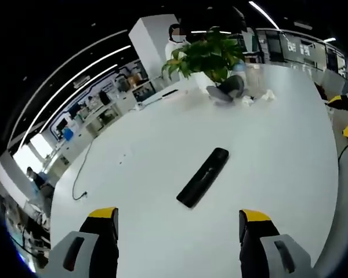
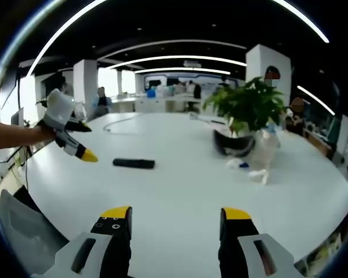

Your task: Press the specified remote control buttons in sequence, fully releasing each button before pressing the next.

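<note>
A black remote control (image 1: 203,176) lies flat on the white table (image 1: 151,133), slanted in the left gripper view, a short way ahead of my left gripper (image 1: 178,217), whose jaws stand wide apart with nothing between them. In the right gripper view the remote (image 2: 133,163) lies left of centre, further out on the table (image 2: 185,191). My right gripper (image 2: 177,214) is open and holds nothing. The left gripper (image 2: 87,142), held by a hand, hovers just left of the remote, yellow tips apart. The right gripper's yellow tips (image 1: 345,114) show at the right edge.
A potted green plant (image 1: 211,55) (image 2: 249,104) stands at the far side, with a dark rounded object (image 1: 226,90) (image 2: 232,145) at its base and crumpled white tissues (image 1: 267,95) (image 2: 258,174) beside it. A thin cable (image 1: 81,174) trails along the table's left side. People sit at desks beyond.
</note>
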`<action>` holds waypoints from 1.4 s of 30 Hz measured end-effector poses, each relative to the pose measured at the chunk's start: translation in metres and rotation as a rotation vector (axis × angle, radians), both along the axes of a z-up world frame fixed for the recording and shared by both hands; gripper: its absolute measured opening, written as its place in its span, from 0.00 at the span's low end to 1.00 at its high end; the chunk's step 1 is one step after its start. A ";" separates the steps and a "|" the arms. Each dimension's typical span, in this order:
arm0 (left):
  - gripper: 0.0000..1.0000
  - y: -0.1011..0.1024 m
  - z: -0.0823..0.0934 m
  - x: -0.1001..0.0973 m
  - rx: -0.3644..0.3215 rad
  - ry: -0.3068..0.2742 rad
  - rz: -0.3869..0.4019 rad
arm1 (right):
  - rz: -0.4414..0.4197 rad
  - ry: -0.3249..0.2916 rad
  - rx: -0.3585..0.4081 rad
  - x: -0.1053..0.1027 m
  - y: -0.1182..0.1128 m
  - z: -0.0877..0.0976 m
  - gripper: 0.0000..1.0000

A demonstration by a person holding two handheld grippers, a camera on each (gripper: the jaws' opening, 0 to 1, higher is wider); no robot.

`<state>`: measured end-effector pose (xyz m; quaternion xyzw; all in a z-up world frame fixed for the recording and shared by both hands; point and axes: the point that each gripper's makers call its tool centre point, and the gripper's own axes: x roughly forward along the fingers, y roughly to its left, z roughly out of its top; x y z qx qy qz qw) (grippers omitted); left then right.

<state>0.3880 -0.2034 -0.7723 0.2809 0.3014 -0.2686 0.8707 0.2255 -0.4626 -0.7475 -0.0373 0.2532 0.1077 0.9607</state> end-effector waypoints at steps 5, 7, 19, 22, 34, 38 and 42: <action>0.90 -0.003 -0.010 0.007 0.055 0.015 -0.040 | -0.002 0.001 -0.002 0.000 0.000 0.000 0.59; 0.89 -0.006 -0.012 0.010 0.068 0.018 -0.057 | -0.004 0.003 -0.004 0.000 -0.001 -0.001 0.59; 0.86 -0.018 -0.043 0.022 0.174 0.085 -0.170 | -0.004 0.007 -0.006 0.001 0.000 -0.001 0.59; 0.86 -0.019 -0.048 0.023 0.196 0.091 -0.187 | -0.004 0.008 -0.008 0.001 0.000 -0.001 0.59; 0.85 -0.025 -0.060 0.030 0.277 0.084 -0.245 | -0.005 0.011 -0.014 0.001 0.000 -0.002 0.59; 0.85 -0.029 -0.065 0.032 0.288 0.092 -0.261 | -0.006 0.008 -0.008 0.001 0.000 -0.001 0.59; 0.85 -0.029 -0.069 0.035 0.309 0.098 -0.276 | -0.005 0.012 -0.012 0.001 0.000 -0.002 0.59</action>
